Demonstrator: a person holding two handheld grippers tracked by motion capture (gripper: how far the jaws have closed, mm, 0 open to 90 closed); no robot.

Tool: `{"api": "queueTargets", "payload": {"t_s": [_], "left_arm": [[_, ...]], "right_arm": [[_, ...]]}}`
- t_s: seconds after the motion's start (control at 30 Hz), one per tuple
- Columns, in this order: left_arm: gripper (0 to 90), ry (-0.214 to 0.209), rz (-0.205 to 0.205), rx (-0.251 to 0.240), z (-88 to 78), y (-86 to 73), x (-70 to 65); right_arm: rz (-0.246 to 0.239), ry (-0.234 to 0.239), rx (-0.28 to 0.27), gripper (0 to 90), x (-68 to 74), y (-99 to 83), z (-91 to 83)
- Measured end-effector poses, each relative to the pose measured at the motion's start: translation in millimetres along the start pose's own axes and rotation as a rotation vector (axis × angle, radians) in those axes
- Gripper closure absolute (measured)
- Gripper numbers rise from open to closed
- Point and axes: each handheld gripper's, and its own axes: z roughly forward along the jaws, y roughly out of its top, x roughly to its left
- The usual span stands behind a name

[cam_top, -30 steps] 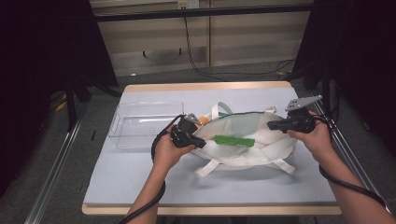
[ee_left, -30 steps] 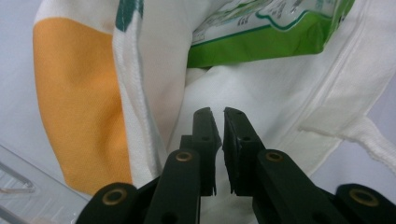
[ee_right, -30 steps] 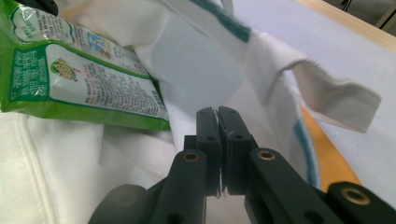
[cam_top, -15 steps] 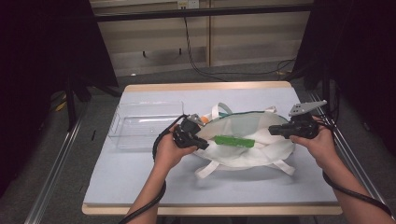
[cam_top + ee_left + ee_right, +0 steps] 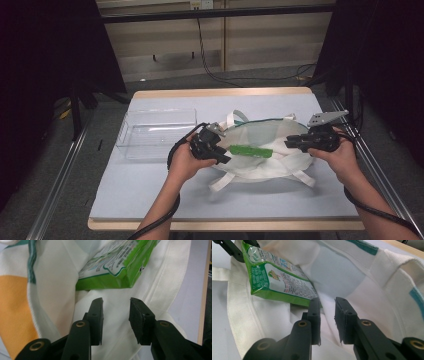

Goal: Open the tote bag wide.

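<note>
The green packet (image 5: pixel 251 150) lies flat on the white cloth bag (image 5: pixel 260 167), near the middle of the table (image 5: pixel 150 195), with its long axis running left to right between the two hands. In the right gripper view the packet (image 5: pixel 279 280) is a flat, glossy pouch with a white printed panel and a sealed green edge; one short end points at that gripper's jaws. In the left gripper view the packet (image 5: pixel 117 265) rests against the bag's folds with a corner towards the jaws.

The bag is soft woven cloth, white with teal trim along its rim and an orange patch (image 5: pixel 15 312) on one side; its flat straps (image 5: pixel 225 182) sprawl over the near side of the table. Whether the packet lies inside the bag's mouth or on top of the cloth cannot be told.

The left gripper (image 5: pixel 216 151) sits at the bag's left edge. Its jaws have just been opening and now stand apart, with loose cloth beneath the gap and nothing pinched. The right gripper (image 5: pixel 295 143) sits at the bag's right edge; its jaws have also just been opening, leaving a narrow gap over a fold of cloth, the pads not pressing on it.

A clear plastic tray (image 5: pixel 155 131), rectangular with rounded corners, stands at the far left on the pale blue table cover.
</note>
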Motion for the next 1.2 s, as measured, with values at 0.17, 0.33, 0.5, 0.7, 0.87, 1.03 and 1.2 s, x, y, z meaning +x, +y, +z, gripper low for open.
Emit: {"api": "queueTargets", "payload": {"t_s": [0.17, 0.33, 0.5, 0.7, 0.87, 1.03, 1.2], "left_arm": [[60.1, 0.007, 0.012, 0.002, 0.7, 6.5, -1.7], [58.4, 0.001, 0.019, 0.005, 3.6, 10.2, -2.5], [56.1, 0.004, 0.022, 0.009, 6.2, 12.6, -2.1], [56.1, 0.01, 0.025, 0.002, 4.6, 15.8, -3.5], [56.1, 0.018, 0.04, 0.008, 4.4, 18.2, -5.1], [56.1, 0.018, 0.04, 0.01, 4.5, 19.7, -5.3], [56.2, 0.022, 0.038, 0.008, 5.9, 20.8, -5.0]], "right_arm": [[0.011, -0.002, -0.004, 67.9, 3.2, -0.6, -1.8], [0.011, -0.01, -0.003, 64.7, 4.5, -1.6, -3.2], [0.006, -0.006, 0.004, 61.7, 5.9, -2.4, -2.9], [-0.005, -0.007, 0.001, 59.2, 7.9, -1.3, -2.2], [-0.013, -0.003, 0.007, 55.7, 11.4, -1.7, -1.6], [-0.011, -0.006, 0.015, 50.1, 13.3, -2.7, -1.1], [-0.015, -0.013, 0.024, 45.2, 14.9, -3.0, 0.5]]}}
